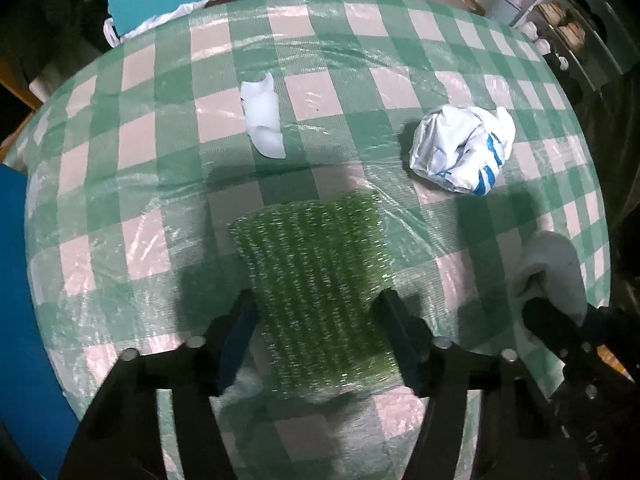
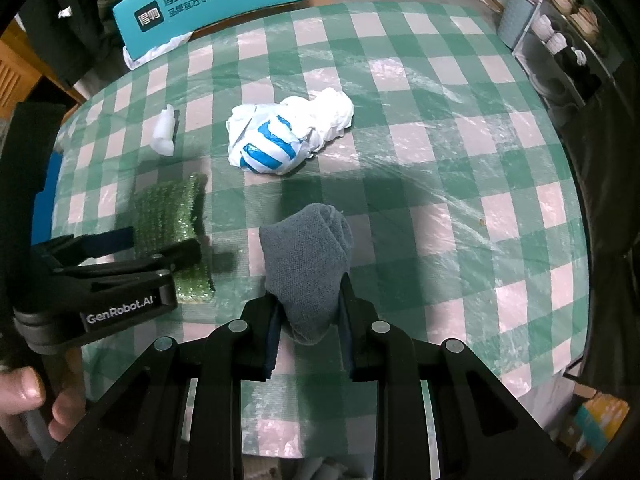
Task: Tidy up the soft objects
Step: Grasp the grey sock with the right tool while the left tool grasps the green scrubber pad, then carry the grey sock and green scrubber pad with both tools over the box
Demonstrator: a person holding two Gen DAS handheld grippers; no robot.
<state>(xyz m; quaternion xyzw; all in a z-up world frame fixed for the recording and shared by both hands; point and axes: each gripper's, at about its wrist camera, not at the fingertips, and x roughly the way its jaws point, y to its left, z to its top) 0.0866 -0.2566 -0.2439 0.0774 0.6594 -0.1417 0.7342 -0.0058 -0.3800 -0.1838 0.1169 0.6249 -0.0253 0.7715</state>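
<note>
My left gripper (image 1: 316, 304) is shut on a green scouring sponge (image 1: 316, 280), held just above the checked tablecloth (image 1: 140, 160); the sponge also shows in the right wrist view (image 2: 168, 216) with the left gripper (image 2: 160, 244) around it. My right gripper (image 2: 310, 300) is shut on a folded grey cloth (image 2: 308, 256), seen at the right edge of the left wrist view (image 1: 552, 268). A crumpled white and blue plastic bag (image 2: 280, 136) (image 1: 464, 148) and a white foam piece (image 1: 262, 120) (image 2: 166, 130) lie further back on the table.
A teal signboard (image 2: 208, 4) leans at the table's far edge. Shelves with jars (image 2: 560, 32) stand at the far right. A blue object (image 1: 20, 300) is at the left edge. A cardboard box (image 2: 596, 416) sits below the table at right.
</note>
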